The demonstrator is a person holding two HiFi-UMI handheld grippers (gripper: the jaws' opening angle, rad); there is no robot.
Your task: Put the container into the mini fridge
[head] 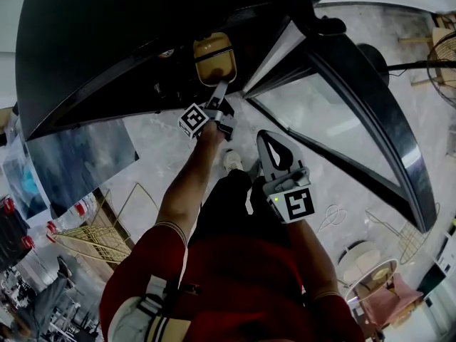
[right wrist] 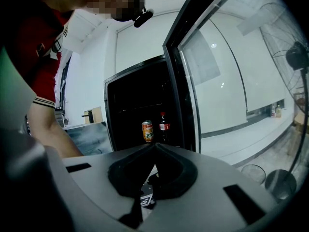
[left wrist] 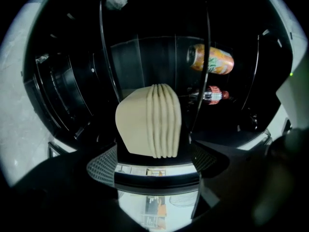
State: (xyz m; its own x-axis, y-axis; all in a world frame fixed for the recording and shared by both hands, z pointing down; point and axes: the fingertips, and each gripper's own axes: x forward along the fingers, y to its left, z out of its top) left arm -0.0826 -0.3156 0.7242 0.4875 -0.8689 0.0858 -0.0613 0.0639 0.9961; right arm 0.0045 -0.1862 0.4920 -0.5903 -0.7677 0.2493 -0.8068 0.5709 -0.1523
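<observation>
Left gripper (head: 216, 91) jaws wide open, gripping nothing; cream container (left wrist: 149, 121) stands upright on the shelf inside the mini fridge (left wrist: 63, 95), just beyond them. Can (left wrist: 211, 59) and bottle (left wrist: 212, 95) far right inside. Right gripper (right wrist: 154, 146) closed, empty, held near outside the door

Matt ribbed plastic container (left wrist: 147, 122), glossy glass fridge door (head: 335, 134) & shiny metal can (left wrist: 211, 59)
</observation>
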